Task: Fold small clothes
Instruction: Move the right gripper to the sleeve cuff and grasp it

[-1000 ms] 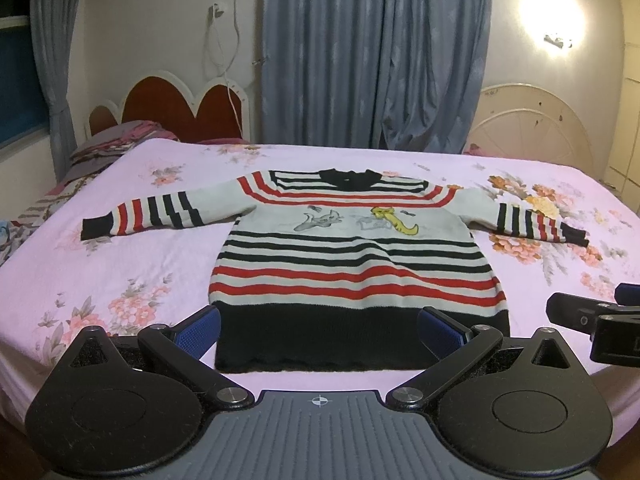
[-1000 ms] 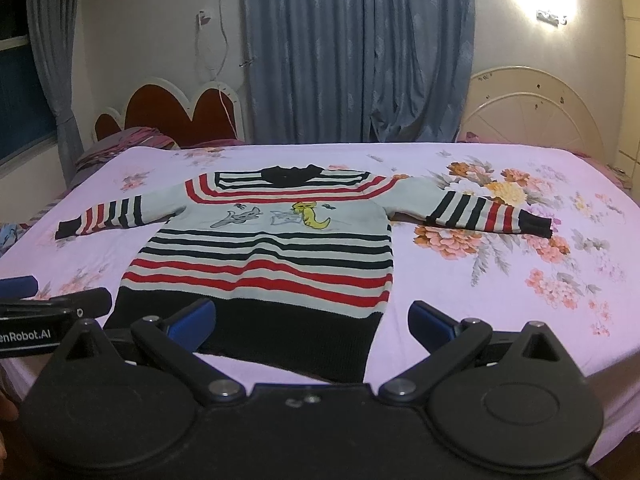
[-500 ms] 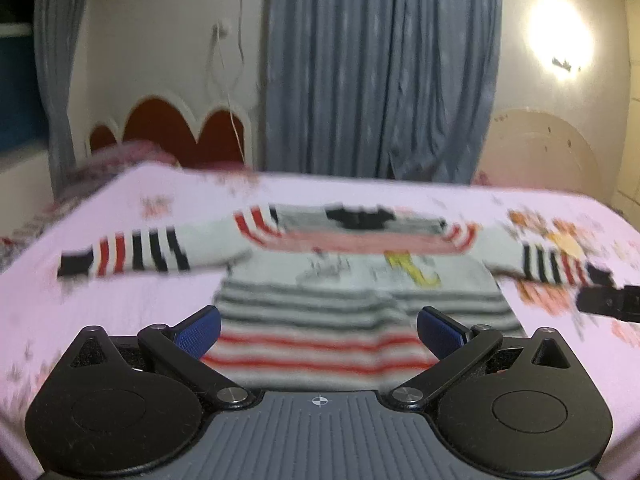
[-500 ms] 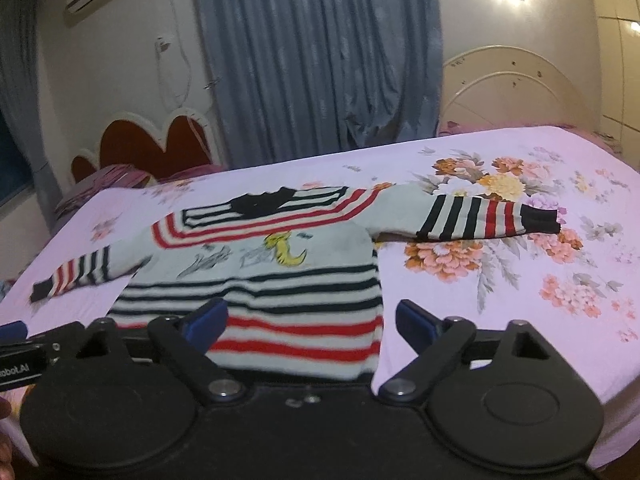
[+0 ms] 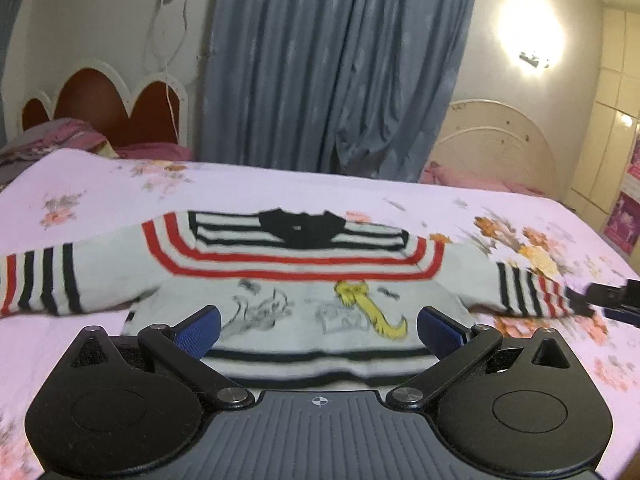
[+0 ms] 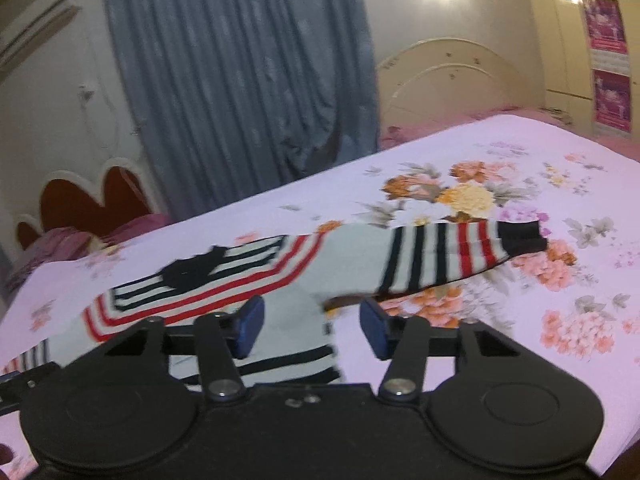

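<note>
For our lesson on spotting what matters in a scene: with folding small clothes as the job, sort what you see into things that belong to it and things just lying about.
Belongs to the job:
- striped sweater
- left hand-held gripper
- right hand-held gripper, jaws closing, nothing gripped

Just lying about:
- floral bedsheet
- blue curtain
- wall lamp
- pink pillows

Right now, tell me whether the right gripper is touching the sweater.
Cannot tell. In the right wrist view the right gripper, its jaws closing, overlaps the sweater near the armpit, but blur hides any contact or gap.
</note>
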Demonstrator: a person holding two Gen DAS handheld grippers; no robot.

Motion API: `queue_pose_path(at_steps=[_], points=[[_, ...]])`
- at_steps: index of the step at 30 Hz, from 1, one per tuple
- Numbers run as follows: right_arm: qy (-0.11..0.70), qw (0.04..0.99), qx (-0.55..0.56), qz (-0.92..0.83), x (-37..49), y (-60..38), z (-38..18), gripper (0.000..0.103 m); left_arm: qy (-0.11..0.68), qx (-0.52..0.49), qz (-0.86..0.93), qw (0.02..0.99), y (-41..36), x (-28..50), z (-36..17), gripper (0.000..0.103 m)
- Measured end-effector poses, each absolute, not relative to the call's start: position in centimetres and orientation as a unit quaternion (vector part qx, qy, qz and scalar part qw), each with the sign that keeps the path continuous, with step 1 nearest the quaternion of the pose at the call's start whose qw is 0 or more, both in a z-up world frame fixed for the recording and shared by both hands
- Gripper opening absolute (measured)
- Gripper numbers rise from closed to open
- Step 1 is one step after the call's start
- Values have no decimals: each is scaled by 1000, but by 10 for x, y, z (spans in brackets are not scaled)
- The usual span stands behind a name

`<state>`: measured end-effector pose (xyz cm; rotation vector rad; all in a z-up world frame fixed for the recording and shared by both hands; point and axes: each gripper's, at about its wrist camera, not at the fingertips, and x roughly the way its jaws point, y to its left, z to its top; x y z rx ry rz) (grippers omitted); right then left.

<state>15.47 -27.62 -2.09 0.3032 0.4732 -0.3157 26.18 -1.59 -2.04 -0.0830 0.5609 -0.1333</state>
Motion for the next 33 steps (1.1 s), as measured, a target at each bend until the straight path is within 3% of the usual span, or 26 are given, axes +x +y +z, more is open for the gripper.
queue_pose_path(at_steps=[10, 18, 31, 33], points=[[259, 911, 219, -235, 215, -419, -69, 29, 323, -15, -56, 945, -103, 342, -52, 103], [275, 862, 314, -288, 245, -534, -123, 30, 358, 21, -56, 932, -178, 395, -73, 103], [248, 838, 390, -289, 248, -556, -148, 28, 379, -8, -64, 923, -176, 422, -79, 103], [251, 847, 359, -300, 255, -550, -148, 16, 378, 0, -64, 924, -160, 424, -79, 103]])
